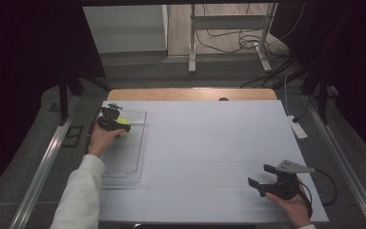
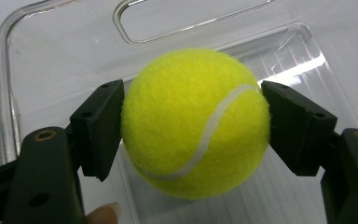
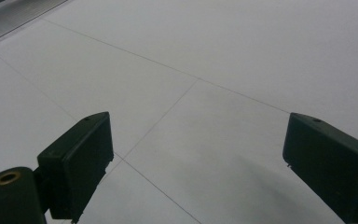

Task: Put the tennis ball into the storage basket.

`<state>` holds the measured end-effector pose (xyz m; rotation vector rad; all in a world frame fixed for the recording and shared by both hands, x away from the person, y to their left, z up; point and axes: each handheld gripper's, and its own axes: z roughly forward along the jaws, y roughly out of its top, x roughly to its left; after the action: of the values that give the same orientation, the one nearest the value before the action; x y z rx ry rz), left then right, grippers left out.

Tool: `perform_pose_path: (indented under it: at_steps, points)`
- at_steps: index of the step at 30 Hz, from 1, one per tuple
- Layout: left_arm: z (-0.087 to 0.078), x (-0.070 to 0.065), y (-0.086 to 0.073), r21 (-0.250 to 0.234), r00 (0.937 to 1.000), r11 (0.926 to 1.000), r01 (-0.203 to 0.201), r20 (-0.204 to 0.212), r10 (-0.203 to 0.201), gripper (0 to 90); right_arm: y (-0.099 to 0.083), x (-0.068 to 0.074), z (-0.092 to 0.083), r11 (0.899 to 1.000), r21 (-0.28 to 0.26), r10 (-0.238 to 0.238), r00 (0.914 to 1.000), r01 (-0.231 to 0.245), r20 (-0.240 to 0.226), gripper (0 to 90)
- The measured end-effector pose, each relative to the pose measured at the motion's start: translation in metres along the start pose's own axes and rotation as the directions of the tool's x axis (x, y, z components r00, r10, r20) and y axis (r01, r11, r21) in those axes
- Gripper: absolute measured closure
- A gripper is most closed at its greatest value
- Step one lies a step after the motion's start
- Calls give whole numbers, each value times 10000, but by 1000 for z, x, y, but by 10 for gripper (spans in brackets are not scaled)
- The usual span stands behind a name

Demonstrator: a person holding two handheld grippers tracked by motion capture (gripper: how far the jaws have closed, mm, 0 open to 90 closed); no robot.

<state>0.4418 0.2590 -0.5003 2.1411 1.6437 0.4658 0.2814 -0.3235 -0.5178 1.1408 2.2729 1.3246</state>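
Nearest, at about five o'clock on the white table point(image 1: 209, 143): right gripper point(image 1: 262, 180), held in a hand at the table's near right corner, jaws spread wide with nothing between them. Seen along those jaws in the right gripper view point(image 3: 198, 163): bare tabletop crossed by thin seam lines, one black jaw at seven o'clock, the other at four o'clock, well apart.

Farther off, at about nine to ten o'clock on the table: clear plastic tray point(image 1: 132, 157), lying flat along the left edge, long side running away from the person. Above its far half: left gripper point(image 1: 119, 125), carried by a hand coming out of a white sleeve point(image 1: 81, 191).

Clamped on a yellow tennis ball point(image 2: 196, 123) in the left gripper view, one black pad pressed against the ball at nine o'clock, the other at three o'clock, felt bulging slightly past both. White seam curved across the ball's front. Behind the ball: the tray's clear wall point(image 2: 65, 56) and a slot-shaped handle cutout at twelve o'clock. Could not tell whether the ball touched the tray floor or hung just above it.
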Motion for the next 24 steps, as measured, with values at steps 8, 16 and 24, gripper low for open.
perform_pose_path:
  at_steps: [8, 16, 24]
  points:
    - [-3, 0, 1, -242, 9999, 9996, 146, 67, -144, 201, 0, 0, 0, 10000, 4, -1, 10000, 1, -9, 85]
    - [-13, -2, 0, -924, 9994, 9956, 133, 319, -104, 130, 0, 0, 0, 10000, -2, -5, 10000, 5, -6, 85]
    - [-23, -5, -7, -1756, 9930, 9843, 201, 1180, 8, 113, 0, 0, 0, 10000, -14, -6, 10000, 6, 5, 85]
